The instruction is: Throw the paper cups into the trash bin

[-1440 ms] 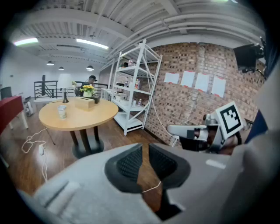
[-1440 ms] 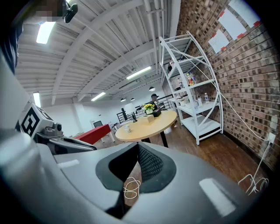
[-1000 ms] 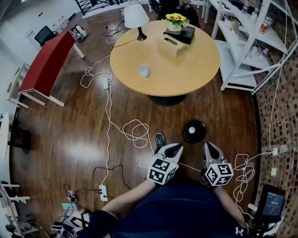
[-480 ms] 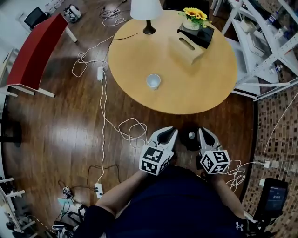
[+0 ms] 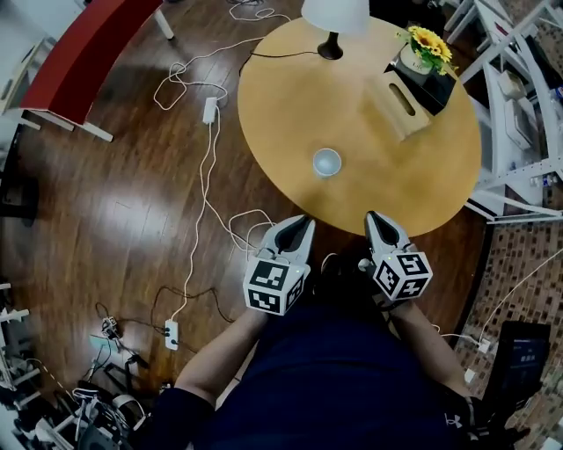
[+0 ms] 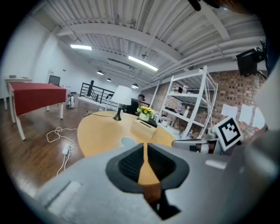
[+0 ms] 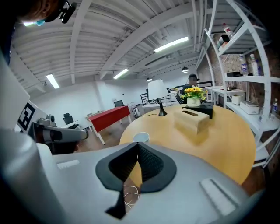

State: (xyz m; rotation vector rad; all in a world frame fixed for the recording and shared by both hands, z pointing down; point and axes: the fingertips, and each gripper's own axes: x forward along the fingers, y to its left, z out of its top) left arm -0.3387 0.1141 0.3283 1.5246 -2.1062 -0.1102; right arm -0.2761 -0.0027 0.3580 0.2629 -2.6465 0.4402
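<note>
One white paper cup [image 5: 326,163] stands upright on the round wooden table [image 5: 290,97], near its front edge. In the left gripper view the cup [image 6: 128,141] shows just past the jaw tips, as it also does in the right gripper view, cup [image 7: 141,137]. My left gripper [image 5: 299,221] and right gripper [image 5: 376,217] hang side by side at the table's near edge, short of the cup. Both are shut with nothing in them. My body and the grippers mostly hide the black trash bin on the floor.
On the table's far side are a white lamp [image 5: 334,13], a wooden tissue box [image 5: 400,101] and a pot of yellow flowers [image 5: 427,44]. White cables [image 5: 207,176] and a power strip [image 5: 171,334] lie on the floor at left. A red table [image 5: 84,53] stands far left, white shelving [image 5: 528,105] at right.
Both grippers have travelled forward to the table's near edge. The cup now lies much closer. The black bin, earlier ahead of the grippers, has slipped under them.
</note>
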